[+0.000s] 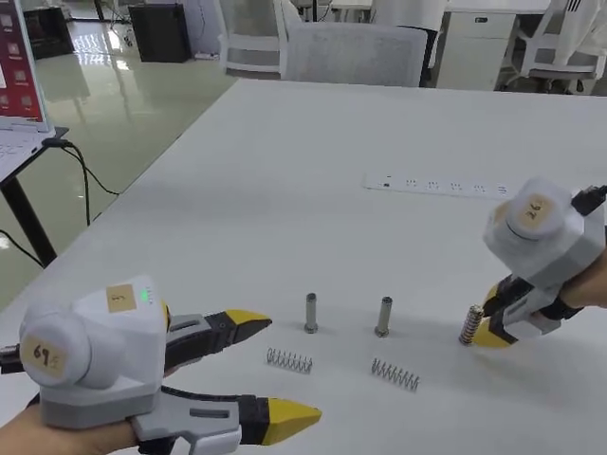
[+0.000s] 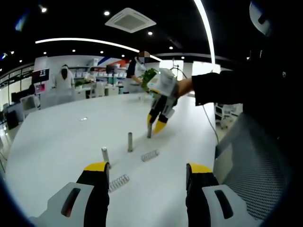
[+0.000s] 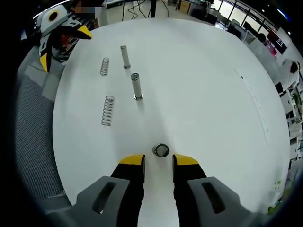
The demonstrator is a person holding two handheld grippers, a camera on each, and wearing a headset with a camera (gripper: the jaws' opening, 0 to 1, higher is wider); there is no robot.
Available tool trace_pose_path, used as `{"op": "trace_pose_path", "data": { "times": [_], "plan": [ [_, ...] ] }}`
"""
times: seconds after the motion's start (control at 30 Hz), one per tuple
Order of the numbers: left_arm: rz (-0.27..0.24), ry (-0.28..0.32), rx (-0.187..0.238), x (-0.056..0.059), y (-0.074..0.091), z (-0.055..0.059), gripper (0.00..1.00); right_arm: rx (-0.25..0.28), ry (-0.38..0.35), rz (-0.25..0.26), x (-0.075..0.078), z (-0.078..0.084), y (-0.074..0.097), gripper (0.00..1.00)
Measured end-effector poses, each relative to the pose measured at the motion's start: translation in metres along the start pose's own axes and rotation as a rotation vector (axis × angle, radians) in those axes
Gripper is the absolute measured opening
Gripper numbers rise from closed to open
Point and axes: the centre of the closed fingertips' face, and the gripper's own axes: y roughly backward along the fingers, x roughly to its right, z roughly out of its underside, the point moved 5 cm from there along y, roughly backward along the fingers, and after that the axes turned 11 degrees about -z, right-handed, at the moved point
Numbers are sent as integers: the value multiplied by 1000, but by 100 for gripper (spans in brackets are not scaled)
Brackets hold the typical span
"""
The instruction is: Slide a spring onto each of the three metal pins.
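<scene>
Three metal pins stand upright in a row on the white table (image 1: 285,209). The left pin (image 1: 311,313) and the middle pin (image 1: 384,317) are bare. The right pin (image 1: 471,324) has a spring around it. My right gripper (image 1: 488,327) sits just beside that pin; in the right gripper view its yellow fingertips (image 3: 132,161) stand slightly apart behind the pin top (image 3: 161,150), holding nothing. Two loose springs (image 1: 289,361) (image 1: 395,375) lie in front of the bare pins. My left gripper (image 1: 275,370) hovers wide open at the near left, close to the nearer spring (image 2: 119,182).
A white power strip (image 1: 436,186) lies farther back on the table. The table's left edge runs diagonally, with a laptop stand (image 1: 19,142) and cables beyond it. Chairs (image 1: 351,52) stand at the far side. People (image 2: 64,78) stand in the background.
</scene>
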Motion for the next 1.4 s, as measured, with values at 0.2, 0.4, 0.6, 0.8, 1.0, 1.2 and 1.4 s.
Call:
{"op": "trace_pose_path", "data": {
  "times": [0.2,0.4,0.6,0.8,1.0,1.2,1.4],
  "plan": [
    [1,-2,-1,0,1,0,61,4,-6,1,-5,2,2,21],
    [1,-5,0,0,1,0,61,6,-7,2,-9,2,4,21],
    [2,-8,1,0,2,0,61,6,-2,-2,-14,1,4,21],
    [1,-9,1,0,2,0,61,28,1,-18,-25,-5,7,21],
    [1,-9,3,0,2,0,61,19,19,-22,-31,-6,4,21],
    [2,-13,2,1,2,0,61,17,36,-26,-40,-10,5,21],
    [2,-15,4,1,2,-1,61,20,49,-44,-49,-16,3,21]
  ]
}}
